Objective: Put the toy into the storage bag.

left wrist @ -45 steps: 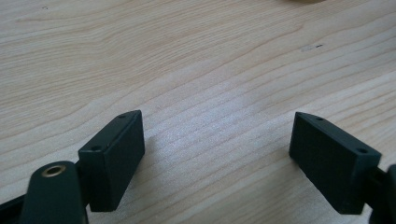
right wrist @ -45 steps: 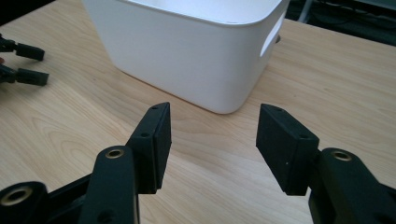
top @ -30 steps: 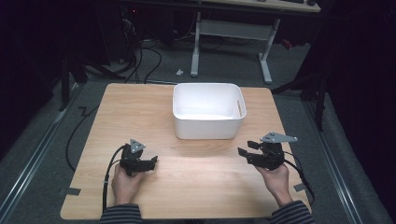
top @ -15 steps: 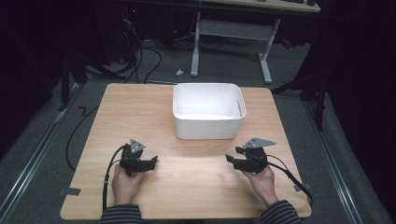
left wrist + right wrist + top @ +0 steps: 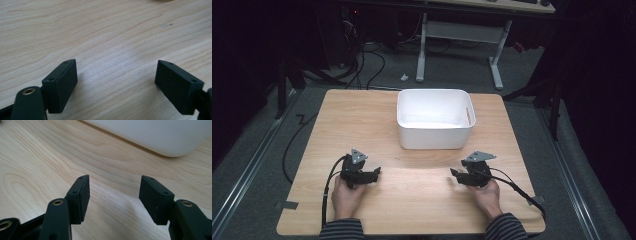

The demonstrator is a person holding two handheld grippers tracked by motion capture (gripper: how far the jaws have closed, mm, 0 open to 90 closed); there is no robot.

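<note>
Bin (image 5: 435,126) sits ahead of my right claw (image 5: 455,173), well apart | claw has sunk toward table (image 5: 412,200), shifted inward | jaws just opening, half-wide, empty | left claw (image 5: 377,172) wide open, empty | nothing in hand

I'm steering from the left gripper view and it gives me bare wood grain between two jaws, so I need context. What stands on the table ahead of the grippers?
Observer: A white tub stands toward the far side of the wooden table, roughly centred.
Operator: Anything in the tub?
Observer: From the high view its inside looks bare white; I see nothing in it.
Operator: How is the right gripper?
Observer: The right gripper has its jaws apart with nothing between them; they have just been opening. The tub's rounded wall lies just beyond its tips.
Operator: And mine?
Observer: The left gripper sits low near the table's near left, away from the tub.
</note>
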